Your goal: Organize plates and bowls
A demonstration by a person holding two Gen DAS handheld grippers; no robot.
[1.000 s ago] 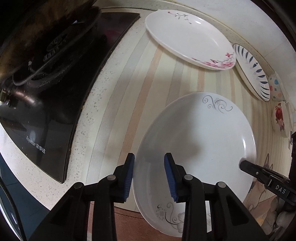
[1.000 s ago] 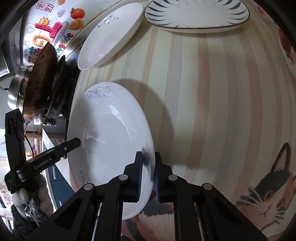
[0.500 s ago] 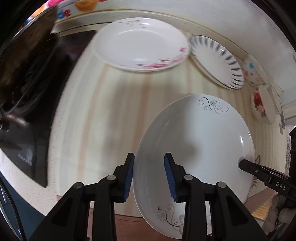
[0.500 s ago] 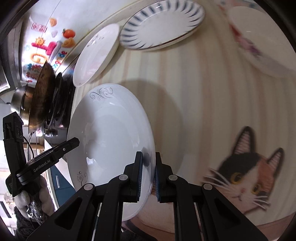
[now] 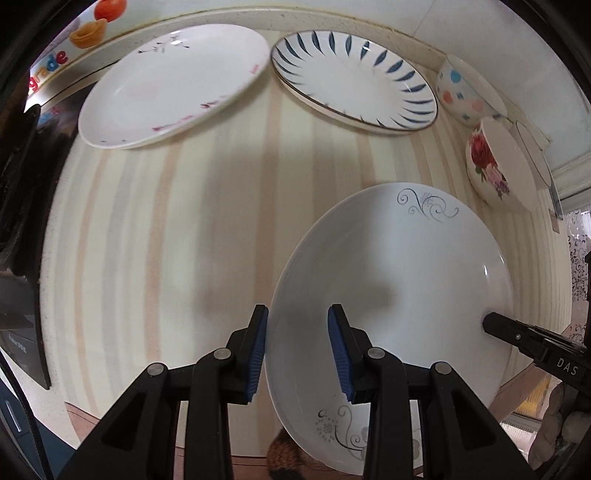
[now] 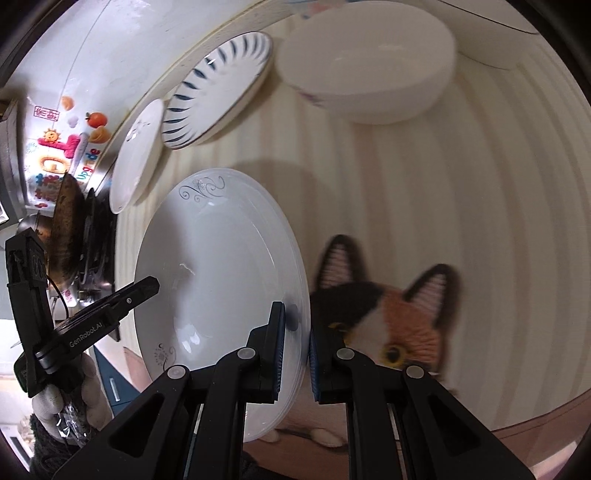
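Note:
A white plate with grey scroll marks (image 5: 399, 288) (image 6: 218, 280) is held up over the striped mat. My right gripper (image 6: 295, 354) is shut on its right rim; it shows at the right of the left wrist view (image 5: 491, 325). My left gripper (image 5: 297, 350) is open, its jaws astride the plate's left rim without pinching it. It shows at the left of the right wrist view (image 6: 147, 288). A pink-flowered plate (image 5: 173, 81), a blue-leaf plate (image 5: 351, 74) (image 6: 218, 85), a dotted bowl (image 5: 465, 92) and a rose bowl (image 5: 495, 162) (image 6: 369, 62) stand at the back.
A black stove with a dark pan (image 6: 66, 221) lies to the left. The wall (image 5: 480, 33) runs close behind the dishes. A cat picture on the mat (image 6: 388, 314) lies at the counter's front edge. A third white bowl's rim (image 5: 532, 151) shows behind the rose bowl.
Both grippers and the scroll plate have moved right along the counter, away from the stove. The bowls and cat picture have come further into view. The grips are unchanged.

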